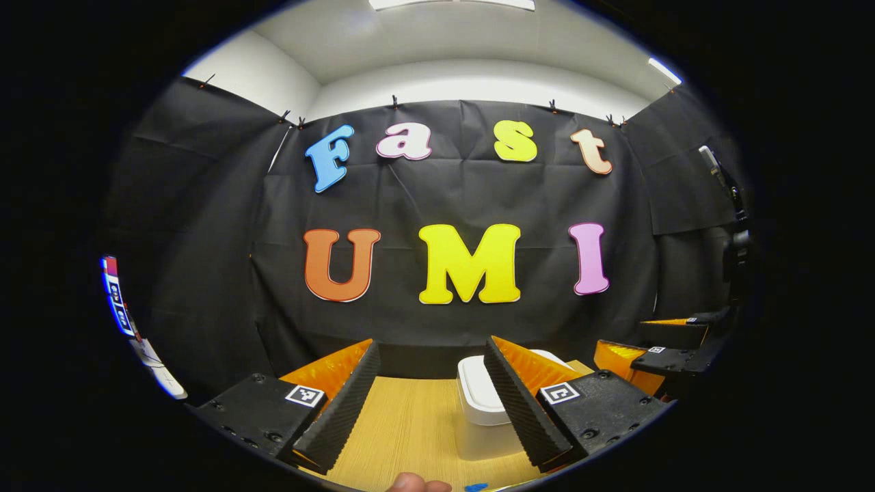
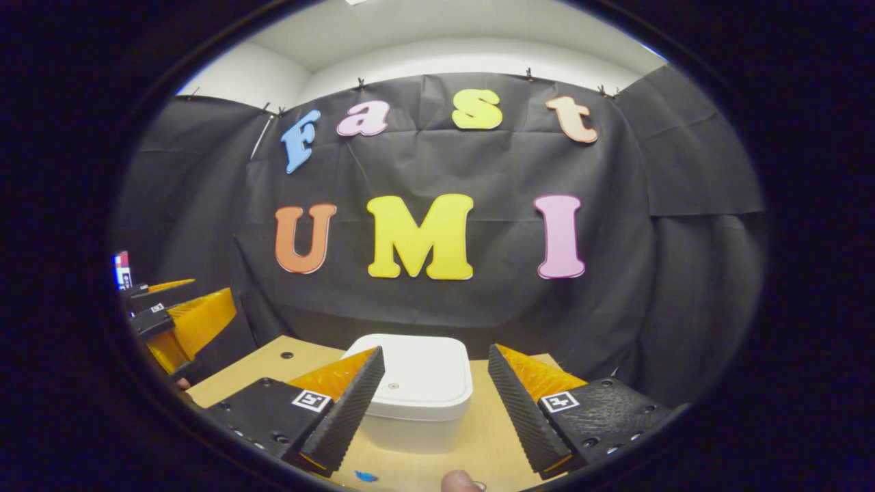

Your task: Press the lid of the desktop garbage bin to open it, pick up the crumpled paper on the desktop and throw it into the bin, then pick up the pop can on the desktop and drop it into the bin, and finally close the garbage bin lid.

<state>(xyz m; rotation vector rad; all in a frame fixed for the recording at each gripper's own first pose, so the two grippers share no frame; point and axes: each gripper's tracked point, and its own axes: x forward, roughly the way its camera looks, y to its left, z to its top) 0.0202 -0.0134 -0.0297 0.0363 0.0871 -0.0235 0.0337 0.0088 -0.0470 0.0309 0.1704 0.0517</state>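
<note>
The white desktop bin (image 2: pixel 417 393) stands on the wooden table (image 2: pixel 492 437) with its lid down, straight ahead in the right gripper view. My right gripper (image 2: pixel 435 350) is open, and its fingers frame the bin from a short way back without touching it. In the left gripper view the bin (image 1: pixel 478 406) sits partly behind that gripper's right finger. My left gripper (image 1: pixel 431 345) is open too, with nothing between its fingers. Each gripper appears at the edge of the other's view: the right gripper (image 1: pixel 639 342) far right, the left gripper (image 2: pixel 181 301) far left.
A small blue scrap (image 2: pixel 366 476) lies on the table near the front edge, beside a person's fingertip (image 2: pixel 461 482). A dark stand with a device (image 1: pixel 735 225) rises at the right of the left gripper view. The black cloth wall closes off the back of the table.
</note>
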